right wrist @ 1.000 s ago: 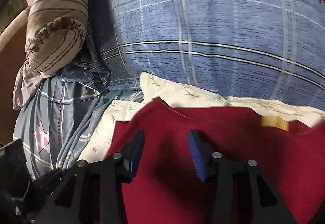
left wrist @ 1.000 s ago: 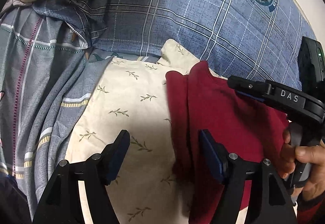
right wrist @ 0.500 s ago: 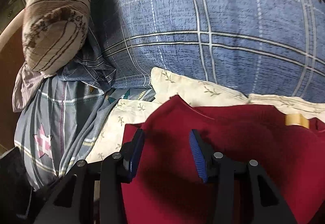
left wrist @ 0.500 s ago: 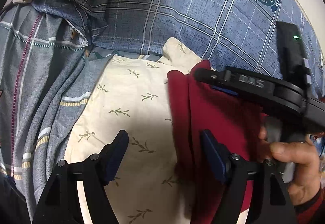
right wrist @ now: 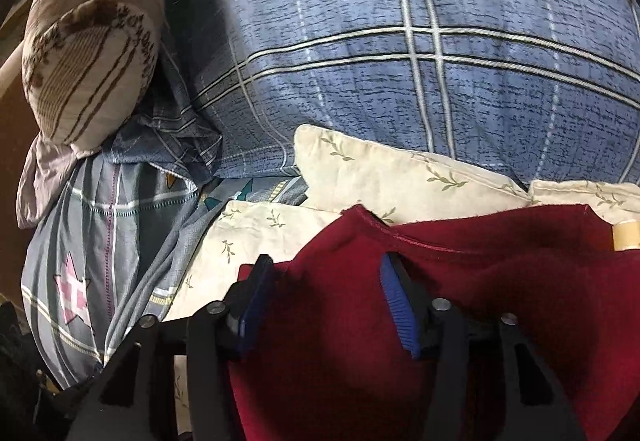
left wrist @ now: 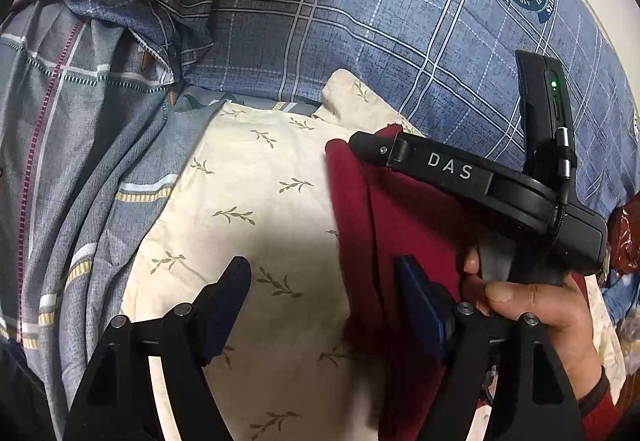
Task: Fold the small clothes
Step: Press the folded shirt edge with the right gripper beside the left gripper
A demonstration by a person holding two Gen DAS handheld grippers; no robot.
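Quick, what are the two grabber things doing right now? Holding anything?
Left gripper: open, holding nothing, over the cream leaf-print cloth beside the red garment.
Right gripper: open, holding nothing, over the red garment.

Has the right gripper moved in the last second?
Yes. In the left wrist view, the right gripper has slid forward over the red garment to its far corner.
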